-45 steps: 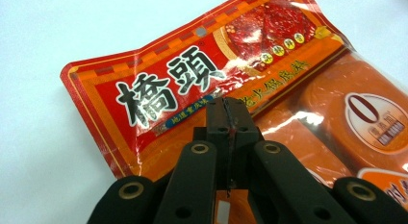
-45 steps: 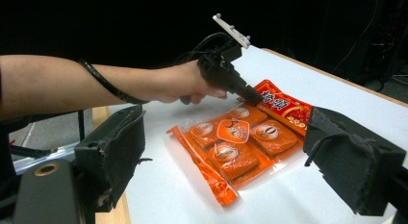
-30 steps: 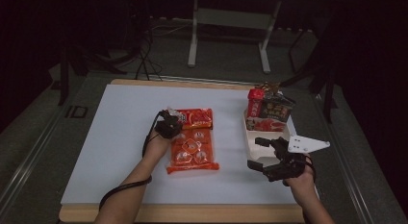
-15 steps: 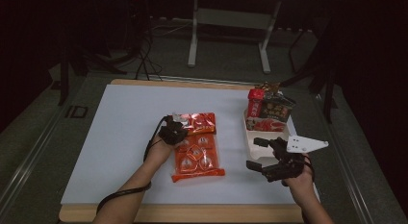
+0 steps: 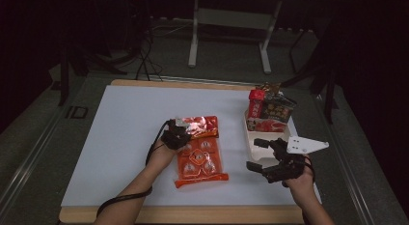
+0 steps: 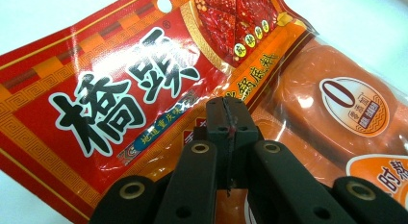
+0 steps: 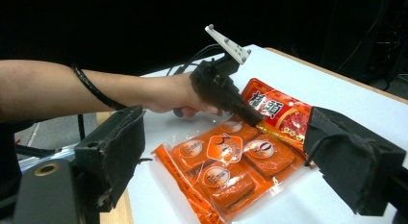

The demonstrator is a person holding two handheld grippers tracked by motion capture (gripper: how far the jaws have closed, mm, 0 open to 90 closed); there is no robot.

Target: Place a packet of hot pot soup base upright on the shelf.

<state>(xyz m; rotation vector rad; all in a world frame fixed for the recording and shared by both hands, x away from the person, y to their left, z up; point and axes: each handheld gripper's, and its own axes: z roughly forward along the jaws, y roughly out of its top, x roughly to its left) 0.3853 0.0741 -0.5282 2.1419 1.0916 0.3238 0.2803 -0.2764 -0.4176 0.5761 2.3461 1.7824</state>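
**Red pouch pinched at its edge over the orange pack**

The left gripper (image 5: 181, 134) is seen with its jaws pressed together at the near edge of the red pouch (image 5: 197, 124), where it overlaps the orange snack pack (image 5: 198, 160); in the left gripper view the tips (image 6: 226, 119) meet with no gap, apparently nipping the film, though the pinch itself is hidden. Both packets lie flat near the middle of the white table (image 5: 120, 138). The right gripper (image 5: 265, 162) is held well apart from them, jaws wide open, just beside the white tray (image 5: 251, 138) that holds upright snack bags (image 5: 270, 111).

For a clean lift, the pouch is best raised slowly and low, so that only one layer is taken and the orange pack is not dragged along.

The pouch is glossy, crinkled foil-like film with bold print; the orange pack is clear-fronted soft plastic over four plump, rounded wrapped pieces. Both are judged slippery and limp.
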